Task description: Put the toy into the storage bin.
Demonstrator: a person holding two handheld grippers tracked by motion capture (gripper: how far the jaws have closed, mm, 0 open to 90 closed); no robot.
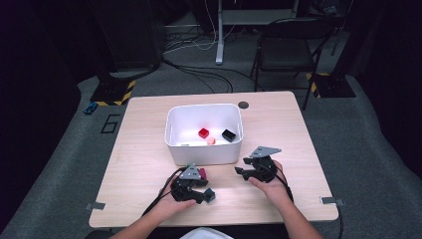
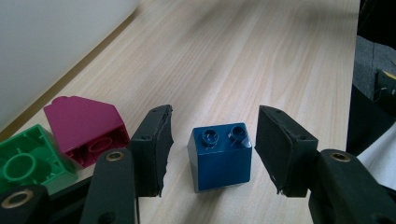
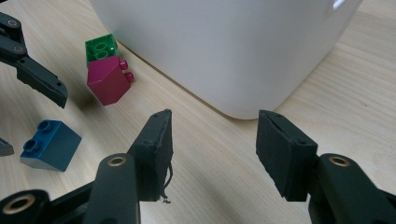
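Blue brick (image 2: 220, 156) upright, studs up, betw open jaws.

No readable text, label, brand name or number anywhere. Only signs: yellow-and-black hazard stripes on the floor plate (image 1: 115, 93) left of the worktop (image 1: 149, 164) and on the matching floor plate (image 1: 332, 85) to the right. Plain, unmarked faces on the white bin (image 1: 204, 149) and on the blue brick (image 2: 222, 156), magenta brick (image 2: 86, 128) and green brick (image 2: 28, 161).
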